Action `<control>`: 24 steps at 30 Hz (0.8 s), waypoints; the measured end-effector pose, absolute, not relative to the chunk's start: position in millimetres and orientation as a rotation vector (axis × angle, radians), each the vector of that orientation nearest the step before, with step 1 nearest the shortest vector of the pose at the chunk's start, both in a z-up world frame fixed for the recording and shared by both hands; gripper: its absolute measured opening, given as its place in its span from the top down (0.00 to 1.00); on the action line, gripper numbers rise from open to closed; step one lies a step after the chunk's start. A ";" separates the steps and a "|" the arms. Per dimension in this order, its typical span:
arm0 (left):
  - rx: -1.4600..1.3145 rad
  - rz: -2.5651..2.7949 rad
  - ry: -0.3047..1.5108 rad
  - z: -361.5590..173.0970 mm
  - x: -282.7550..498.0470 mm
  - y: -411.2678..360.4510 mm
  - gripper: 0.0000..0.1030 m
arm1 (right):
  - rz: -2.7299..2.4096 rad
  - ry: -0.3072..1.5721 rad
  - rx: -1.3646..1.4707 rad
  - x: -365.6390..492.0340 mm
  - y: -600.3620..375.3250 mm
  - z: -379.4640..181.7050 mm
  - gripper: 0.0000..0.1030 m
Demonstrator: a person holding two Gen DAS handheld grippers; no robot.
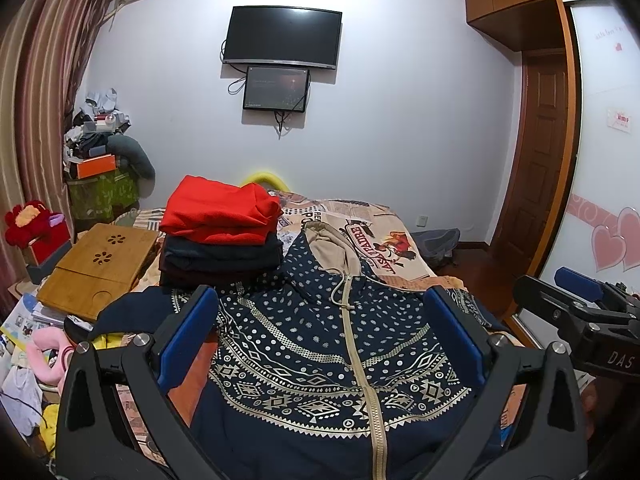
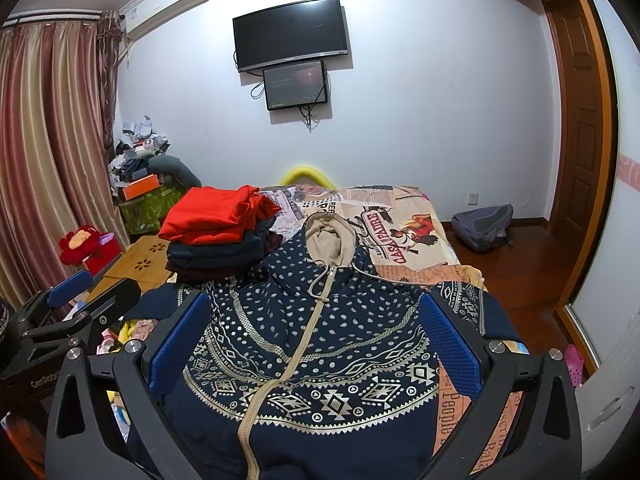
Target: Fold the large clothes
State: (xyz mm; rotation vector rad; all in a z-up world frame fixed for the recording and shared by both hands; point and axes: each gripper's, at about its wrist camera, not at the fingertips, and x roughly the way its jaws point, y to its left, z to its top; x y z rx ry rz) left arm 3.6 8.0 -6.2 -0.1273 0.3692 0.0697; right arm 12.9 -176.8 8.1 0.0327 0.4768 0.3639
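We hold the left gripper (image 1: pixel 320 336) and right gripper (image 2: pixel 316 340) wide apart, gripping nothing, above the navy hooded zip jacket with cream patterning (image 1: pixel 320 344), lying flat beside the folded clothes stack (image 1: pixel 220 232); we should pinch its outer edges evenly.

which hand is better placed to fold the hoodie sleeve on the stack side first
Left, probably. The hoodie lies flat, zipped, hood away. The left tongs hang open on the side nearer the folded stack; the right tongs, also open, sit toward the door side.
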 end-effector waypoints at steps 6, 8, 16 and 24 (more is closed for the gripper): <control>-0.125 0.065 0.371 -5.9 4.8 7.7 0.00 | 0.365 0.474 0.019 12.9 -174.0 8.8 0.00; -0.125 0.063 0.371 -5.8 4.9 7.4 0.00 | 0.365 0.475 0.018 13.2 -173.8 8.9 0.00; -0.126 0.058 0.375 -5.6 7.9 6.0 0.00 | 0.363 0.480 0.018 15.2 -174.1 8.6 0.00; -0.134 0.062 0.378 -7.3 11.2 6.3 0.00 | 0.360 0.490 0.021 17.6 -174.9 5.9 0.00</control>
